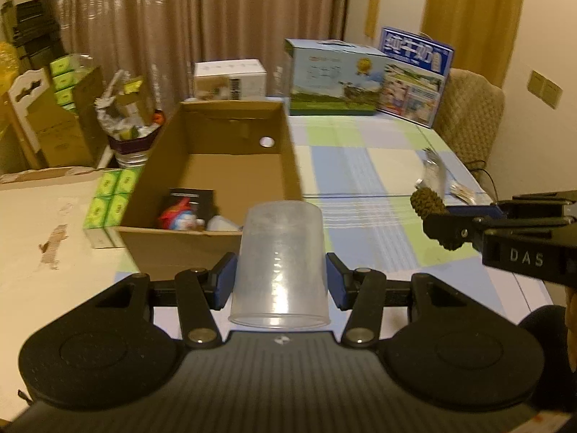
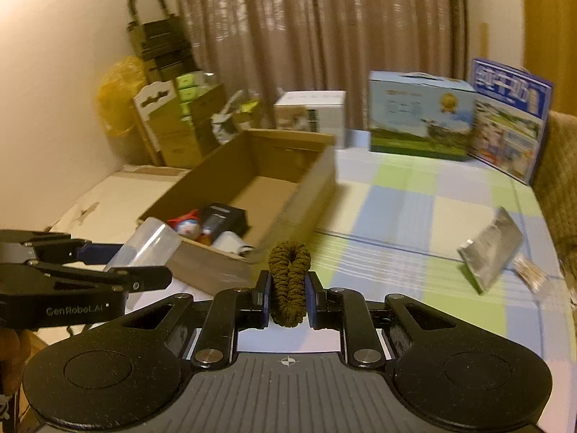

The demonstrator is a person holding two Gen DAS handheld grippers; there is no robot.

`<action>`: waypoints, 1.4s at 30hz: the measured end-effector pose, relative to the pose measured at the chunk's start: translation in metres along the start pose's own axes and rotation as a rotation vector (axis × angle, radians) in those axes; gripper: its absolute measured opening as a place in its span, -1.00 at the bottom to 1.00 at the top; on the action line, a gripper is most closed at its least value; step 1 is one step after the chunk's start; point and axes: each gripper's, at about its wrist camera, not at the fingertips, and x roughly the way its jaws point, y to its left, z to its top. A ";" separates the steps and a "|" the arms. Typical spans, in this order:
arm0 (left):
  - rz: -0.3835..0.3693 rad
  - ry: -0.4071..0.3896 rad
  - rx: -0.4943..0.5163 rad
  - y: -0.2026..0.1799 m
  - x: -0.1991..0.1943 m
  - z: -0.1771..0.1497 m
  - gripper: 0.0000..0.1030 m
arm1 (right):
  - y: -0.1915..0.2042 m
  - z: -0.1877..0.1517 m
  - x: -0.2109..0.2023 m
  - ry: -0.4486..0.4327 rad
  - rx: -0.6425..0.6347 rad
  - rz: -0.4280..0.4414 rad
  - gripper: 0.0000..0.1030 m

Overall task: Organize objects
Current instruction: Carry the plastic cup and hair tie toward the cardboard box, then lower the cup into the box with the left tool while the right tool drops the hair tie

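Note:
My left gripper [image 1: 280,281] is shut on a clear plastic cup [image 1: 281,263], its base pointing ahead, just short of the open cardboard box [image 1: 288,151]. The same cup [image 2: 144,249] and left gripper [image 2: 119,263] show at the left of the right wrist view. My right gripper [image 2: 288,296] is shut on a folded brown fuzzy hair tie [image 2: 290,281], held above the checked tablecloth [image 2: 414,216]; it appears as the brown hair tie [image 1: 429,205] at the right gripper's tip [image 1: 443,223] in the left wrist view. Inside the box lie a small toy figure [image 1: 178,216] and a black packet [image 1: 196,198].
A silver foil packet [image 2: 492,252] lies on the cloth to the right. Green tissue packs [image 1: 110,198] stand left of the box. Printed cartons [image 1: 335,75] and a white box [image 1: 230,79] line the table's far edge. A chair [image 1: 468,115] stands at the far right.

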 end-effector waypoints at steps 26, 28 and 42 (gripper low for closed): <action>0.028 -0.011 -0.041 0.041 -0.001 0.007 -0.09 | 0.028 0.018 0.030 0.011 -0.043 0.037 -0.70; 0.033 -0.014 -0.040 0.044 0.000 0.010 -0.09 | 0.028 0.021 0.033 0.010 -0.044 0.036 -0.70; 0.048 -0.017 -0.015 0.069 0.034 0.060 -0.08 | 0.025 0.059 0.076 0.012 -0.049 0.047 -0.70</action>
